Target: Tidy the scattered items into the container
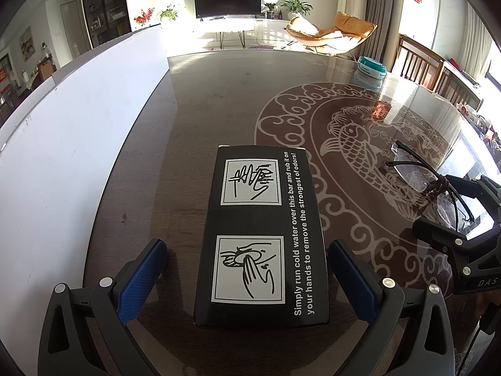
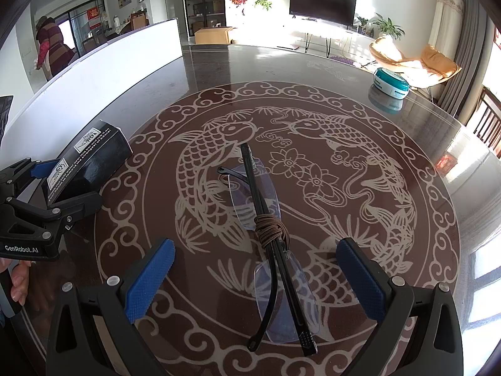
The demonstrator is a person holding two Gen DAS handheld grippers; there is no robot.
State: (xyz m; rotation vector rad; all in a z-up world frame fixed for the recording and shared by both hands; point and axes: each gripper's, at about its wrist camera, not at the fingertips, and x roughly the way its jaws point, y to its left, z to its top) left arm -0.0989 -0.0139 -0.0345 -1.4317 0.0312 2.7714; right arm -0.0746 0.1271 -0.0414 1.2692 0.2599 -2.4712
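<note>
Both claws are hanging open: the left claw (image 1: pixel 247 282) straddling the stiff, light black box (image 1: pixel 260 235), the right claw (image 2: pixel 255 282) flanking fragile rimless glasses (image 2: pixel 275 250) lying on the glossy surface (image 2: pixel 391 250); gripping their folded temples looks safest.

Strong daylight floods the far room in both views, blowing out the floor and the low white cabinet (image 1: pixel 238 28) beneath the television (image 1: pixel 227 1) to near pure white. The glossy worktop (image 1: pixel 219 100) throws glare along its far edge and right side, with a window reflection at its right edge in the right wrist view, while the nearer surface stays dim and each claw casts only soft shadows. Both pictures are sharp at the centre, but fisheye distortion bends straight lines toward the borders and the corners vignette to black.
</note>
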